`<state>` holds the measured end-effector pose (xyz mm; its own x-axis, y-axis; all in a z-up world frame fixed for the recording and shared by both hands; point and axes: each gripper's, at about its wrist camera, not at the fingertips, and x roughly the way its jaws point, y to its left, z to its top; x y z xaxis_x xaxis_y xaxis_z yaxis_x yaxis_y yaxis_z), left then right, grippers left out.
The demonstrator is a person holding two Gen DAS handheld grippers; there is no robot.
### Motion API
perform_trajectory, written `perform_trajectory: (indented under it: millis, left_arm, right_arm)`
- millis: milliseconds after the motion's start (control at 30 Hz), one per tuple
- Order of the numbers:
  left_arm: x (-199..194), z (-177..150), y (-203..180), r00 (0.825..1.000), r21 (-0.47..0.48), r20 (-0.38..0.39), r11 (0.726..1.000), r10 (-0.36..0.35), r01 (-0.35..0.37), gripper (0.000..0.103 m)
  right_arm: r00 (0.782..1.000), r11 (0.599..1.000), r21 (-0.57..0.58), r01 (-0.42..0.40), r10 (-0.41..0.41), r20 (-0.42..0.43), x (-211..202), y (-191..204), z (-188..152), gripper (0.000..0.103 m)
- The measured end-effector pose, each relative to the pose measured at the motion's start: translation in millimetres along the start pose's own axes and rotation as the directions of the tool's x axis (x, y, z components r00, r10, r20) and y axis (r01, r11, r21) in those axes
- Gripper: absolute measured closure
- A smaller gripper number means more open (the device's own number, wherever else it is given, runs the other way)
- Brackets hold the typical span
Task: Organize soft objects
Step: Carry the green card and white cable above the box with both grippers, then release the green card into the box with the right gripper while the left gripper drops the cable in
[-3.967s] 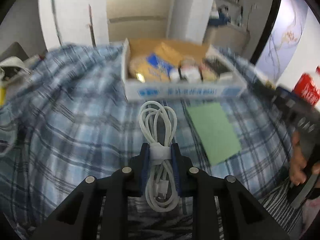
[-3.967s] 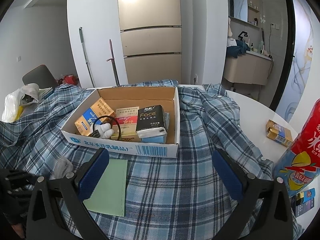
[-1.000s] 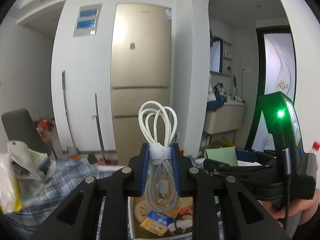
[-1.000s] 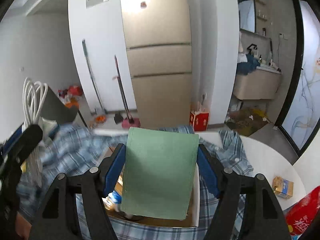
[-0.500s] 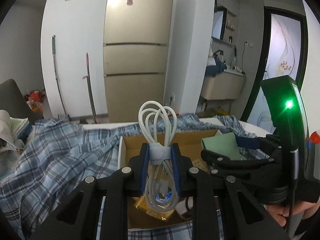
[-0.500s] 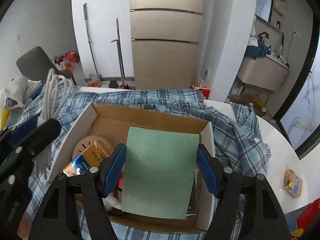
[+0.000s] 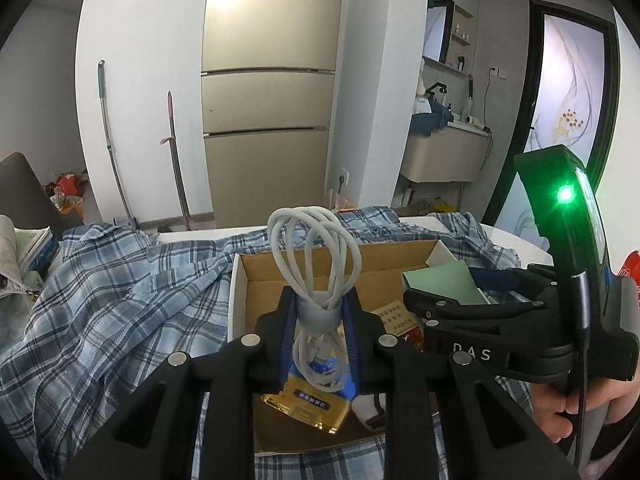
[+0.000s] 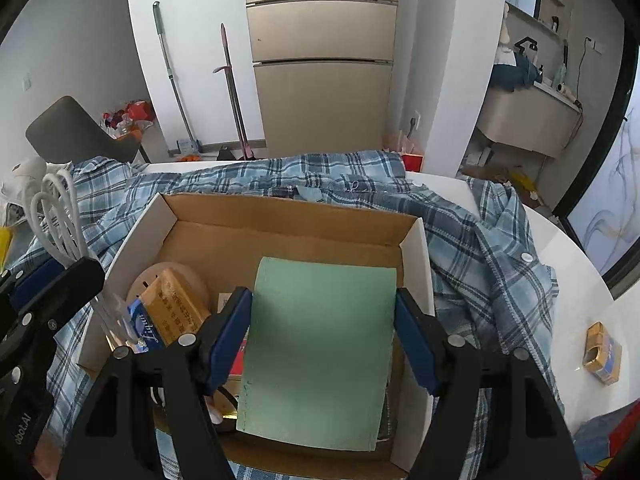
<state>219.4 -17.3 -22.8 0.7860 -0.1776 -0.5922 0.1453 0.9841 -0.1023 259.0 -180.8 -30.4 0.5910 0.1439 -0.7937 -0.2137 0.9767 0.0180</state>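
My left gripper (image 7: 319, 312) is shut on a coiled white cable (image 7: 316, 256) and holds it upright over the near left part of an open cardboard box (image 7: 237, 292). The cable also shows in the right wrist view (image 8: 56, 216), at the box's left edge (image 8: 140, 232). My right gripper (image 8: 324, 320) is shut on a flat green cloth (image 8: 320, 344) and holds it over the right half of the box. In the left wrist view the green cloth (image 7: 440, 284) pokes out of the right gripper at the right.
The box holds a yellow and blue packet (image 8: 172, 312), a round tan item (image 8: 176, 272) and red packs. It sits on a blue plaid shirt (image 8: 472, 248) spread over a white table (image 8: 568, 264). A small gold box (image 8: 604, 352) lies at the right.
Both grippers have tilted down and come lower over the box. The cable and the cloth are still held.
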Motion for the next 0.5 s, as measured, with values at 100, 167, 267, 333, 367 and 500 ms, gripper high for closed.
perform_trajectory:
  millis: [100,167,267,333,367,500]
  left_arm:
    - [5.1,-1.3,0.8,1.000,-0.010,-0.027,1.000,-0.008,0.008,0.080]
    - [8.8,-2.4,1.5,0.999,-0.018,-0.047,1.000,-0.010,0.009,0.079]
    - [13.9,-3.4,4.0,0.997,-0.035,-0.072,0.999,-0.011,0.009,0.064]
    - [11.9,-3.7,5.7,0.999,-0.041,-0.054,0.999,0.006,-0.008,0.037]
    - [9.0,-3.5,6.3,0.999,-0.041,-0.034,0.999,0.016,-0.017,0.029]
    - [-3.3,-0.1,8.3,1.000,-0.045,0.024,0.999,0.017,-0.016,0.028]
  right_arm:
    - [1.000,1.000,0.010,-0.006,0.007,-0.017,3.8,-1.7,-0.5,0.033]
    - [0.999,1.000,0.019,-0.014,0.015,-0.030,6.2,-2.8,-0.7,0.032]
    - [0.999,0.999,0.033,-0.016,0.017,-0.031,6.5,-4.8,-1.6,0.029]
    - [1.000,0.999,0.046,-0.017,0.018,-0.022,5.9,-7.1,-1.7,0.026]
    - [1.000,0.998,0.055,-0.020,0.021,-0.022,5.3,-8.4,-1.6,0.025]
    - [1.000,0.996,0.083,-0.024,0.025,-0.015,2.7,-13.5,0.0,0.024]
